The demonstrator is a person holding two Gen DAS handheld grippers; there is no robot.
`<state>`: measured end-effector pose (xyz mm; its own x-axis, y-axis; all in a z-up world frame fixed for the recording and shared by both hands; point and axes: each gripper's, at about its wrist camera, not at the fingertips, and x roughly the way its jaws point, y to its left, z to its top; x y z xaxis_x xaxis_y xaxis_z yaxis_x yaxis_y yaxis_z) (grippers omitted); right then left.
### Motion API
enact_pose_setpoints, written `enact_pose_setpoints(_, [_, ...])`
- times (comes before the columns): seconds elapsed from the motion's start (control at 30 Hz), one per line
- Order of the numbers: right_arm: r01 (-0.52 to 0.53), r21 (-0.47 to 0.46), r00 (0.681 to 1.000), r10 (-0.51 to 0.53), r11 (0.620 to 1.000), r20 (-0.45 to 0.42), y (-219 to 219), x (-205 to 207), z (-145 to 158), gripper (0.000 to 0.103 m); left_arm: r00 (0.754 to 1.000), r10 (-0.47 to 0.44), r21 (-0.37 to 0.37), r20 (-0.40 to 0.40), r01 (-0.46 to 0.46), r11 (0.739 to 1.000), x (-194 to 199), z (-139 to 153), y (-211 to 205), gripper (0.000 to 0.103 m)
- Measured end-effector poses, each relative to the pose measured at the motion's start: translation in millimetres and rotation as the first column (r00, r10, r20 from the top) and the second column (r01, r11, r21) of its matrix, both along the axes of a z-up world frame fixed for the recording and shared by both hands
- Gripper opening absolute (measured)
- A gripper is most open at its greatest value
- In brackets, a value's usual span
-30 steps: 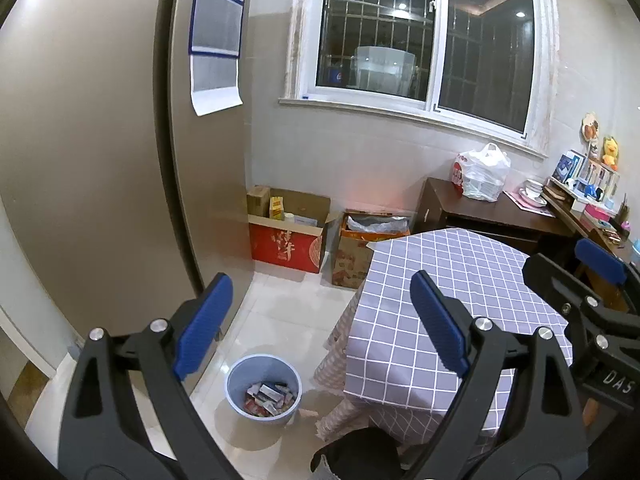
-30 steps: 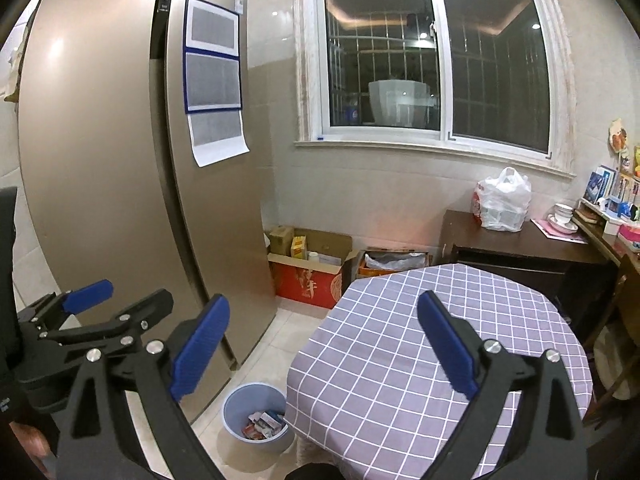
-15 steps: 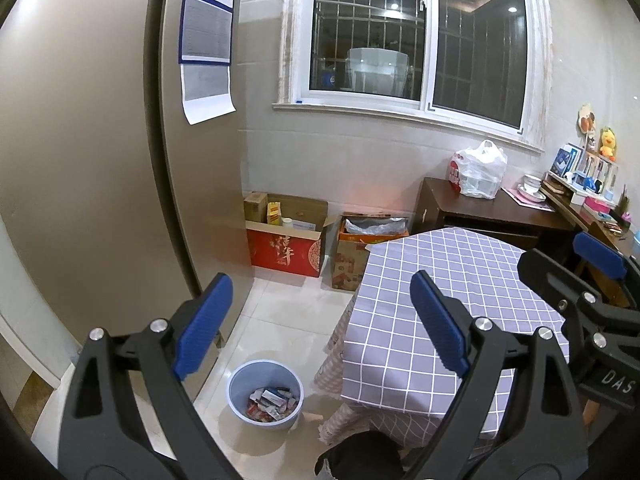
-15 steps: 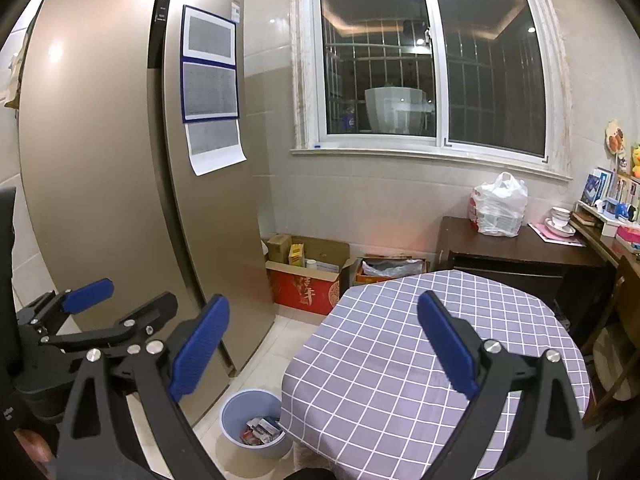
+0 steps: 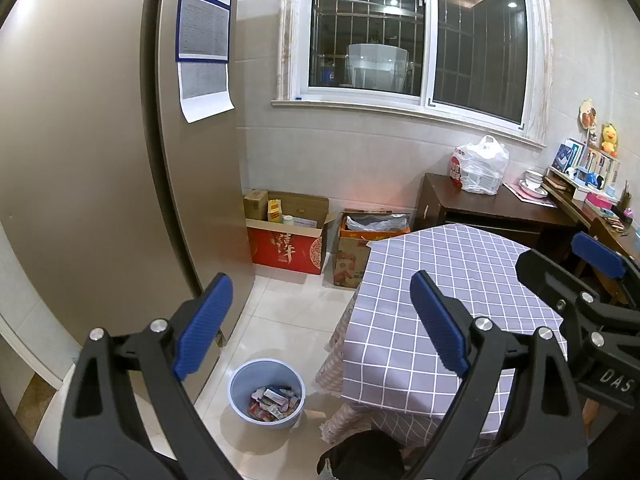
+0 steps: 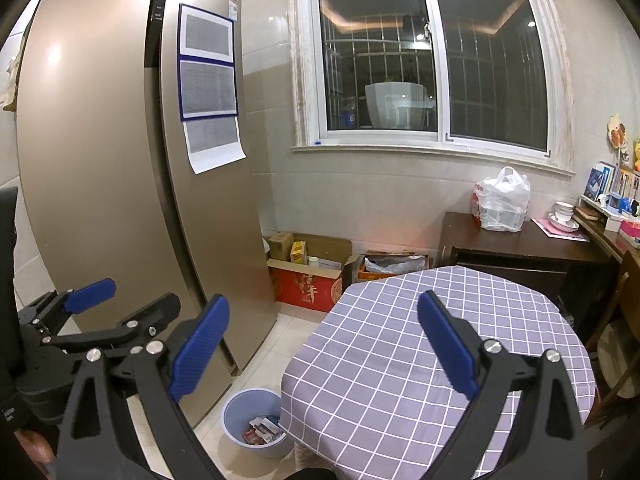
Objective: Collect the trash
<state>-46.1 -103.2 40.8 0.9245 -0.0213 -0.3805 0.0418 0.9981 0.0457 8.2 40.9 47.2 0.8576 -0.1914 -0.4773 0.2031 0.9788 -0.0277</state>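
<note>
Your left gripper (image 5: 320,320) has its jaws spread wide with nothing between the blue pads; your right gripper (image 6: 324,344) is spread just as wide and equally empty. Both point a little downward, side by side, over the near edge of the bench (image 5: 460,280).

Look out past the pads. The bench, under its grey checked cloth, shows no loose item anywhere on the part you can see from either wrist view. On the floor just beside the bench's left side sits the blue bin (image 5: 240,380), and the trash (image 5: 274,398) lies inside it: a pile of small boxes and wrappers covering the bottom. Just beside the bin, at the foot of the cloth, a small pale scrap (image 5: 314,413) lies on the floor tiles; what it is cannot be told.

Judging from this, your collecting looks almost finished, or fully so: the trash is in the bin, the bench top is bare, and you carry nothing. What may remain is that scrap by the bin, if it counts as trash, and anything lying on the floor where the cloth hides it. The cardboard boxes (image 5: 286,236) against the wall and the white bag (image 5: 478,168) on the dark cabinet look like stored goods, not yours to pick up.
</note>
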Motion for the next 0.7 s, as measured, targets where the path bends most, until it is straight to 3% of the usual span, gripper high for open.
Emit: enact_pose_setpoints(0.7, [-0.007,0.010,1.000,0.007,1.000,-0.002,-0.8,3.2,-3.2,0.093,1.000,0.002,0.003,0.003,-0.002,1.000,2.4,-1.6,2.3,0.088])
